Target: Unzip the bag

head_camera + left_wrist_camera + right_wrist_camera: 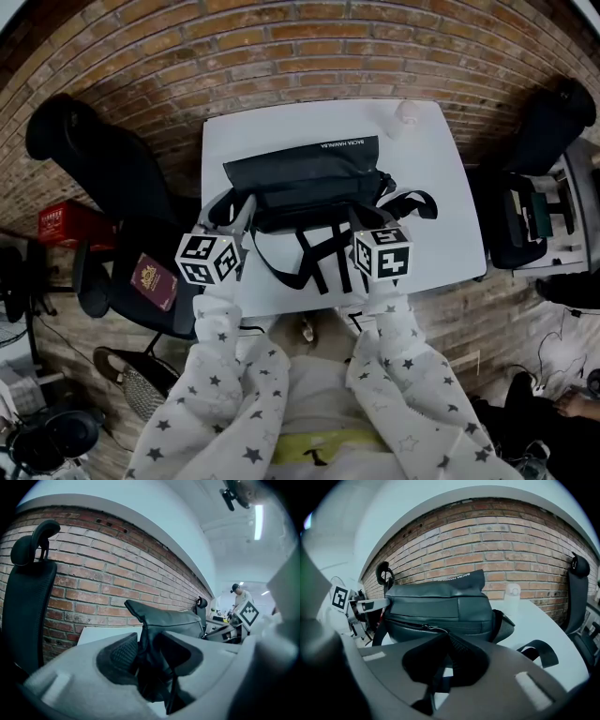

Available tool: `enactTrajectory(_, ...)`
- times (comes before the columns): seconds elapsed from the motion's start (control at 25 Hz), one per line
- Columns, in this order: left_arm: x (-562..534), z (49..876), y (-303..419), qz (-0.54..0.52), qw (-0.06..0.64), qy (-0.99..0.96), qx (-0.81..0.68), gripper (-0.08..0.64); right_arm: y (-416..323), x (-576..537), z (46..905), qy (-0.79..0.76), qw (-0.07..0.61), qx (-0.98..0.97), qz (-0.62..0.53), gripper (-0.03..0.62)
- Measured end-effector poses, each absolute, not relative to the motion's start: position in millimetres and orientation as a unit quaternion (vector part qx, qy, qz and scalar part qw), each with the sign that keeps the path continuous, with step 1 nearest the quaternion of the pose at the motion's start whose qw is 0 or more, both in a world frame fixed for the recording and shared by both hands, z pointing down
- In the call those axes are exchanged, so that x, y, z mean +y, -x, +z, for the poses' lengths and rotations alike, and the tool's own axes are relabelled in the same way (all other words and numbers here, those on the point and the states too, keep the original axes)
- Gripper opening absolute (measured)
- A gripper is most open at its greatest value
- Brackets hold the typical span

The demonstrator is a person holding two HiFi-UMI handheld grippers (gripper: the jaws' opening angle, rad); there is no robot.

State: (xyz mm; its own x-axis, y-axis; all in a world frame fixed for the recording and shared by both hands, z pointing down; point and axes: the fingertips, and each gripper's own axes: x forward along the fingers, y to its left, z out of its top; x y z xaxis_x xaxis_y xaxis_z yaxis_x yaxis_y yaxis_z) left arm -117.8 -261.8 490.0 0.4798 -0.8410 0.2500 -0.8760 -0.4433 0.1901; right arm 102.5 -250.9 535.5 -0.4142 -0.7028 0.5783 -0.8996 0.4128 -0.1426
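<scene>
**Both tongs fastened on the bag, zip ready to be drawn**

Nearest the head camera, two star-printed sleeves (pixel 234 375) reach forward to the near edge of the white table (pixel 441 187). The black bag (pixel 305 178) lies there lengthwise, its straps (pixel 307 248) spilling over the edge.

At the far left stands a dark chair (pixel 103 159) with a red booklet (pixel 155 279) on its seat. Just right of it, the left gripper (pixel 242 214) meets the bag's left end. The head view hides the bite. The left gripper view shows it: the jaws are closed on a fold of the bag's black fabric. That hold reads as an anchor, so the bag does not slide across the table when the zip is pulled.

Further right, the right gripper (pixel 361 220) sits at the bag's front. Only the right gripper view shows the zip slider (pixel 424 626) on the front seam, left of the middle. Its pull tab (pixel 439 630) runs into the jaws, which are drawn together, and by my reading they pinch it.

How much of the zip is already open I cannot tell. A white container (pixel 408 117) stands behind the bag near the table's far edge.
</scene>
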Motion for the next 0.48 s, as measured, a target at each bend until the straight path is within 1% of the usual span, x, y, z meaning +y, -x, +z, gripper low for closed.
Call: enactTrajectory(0.48, -261, 491, 118, 0.055, 0.145, -0.843, -0.515, 0.156, -148, -255, 535, -0.542, 0.202, -0.781, 0.238, 0.017)
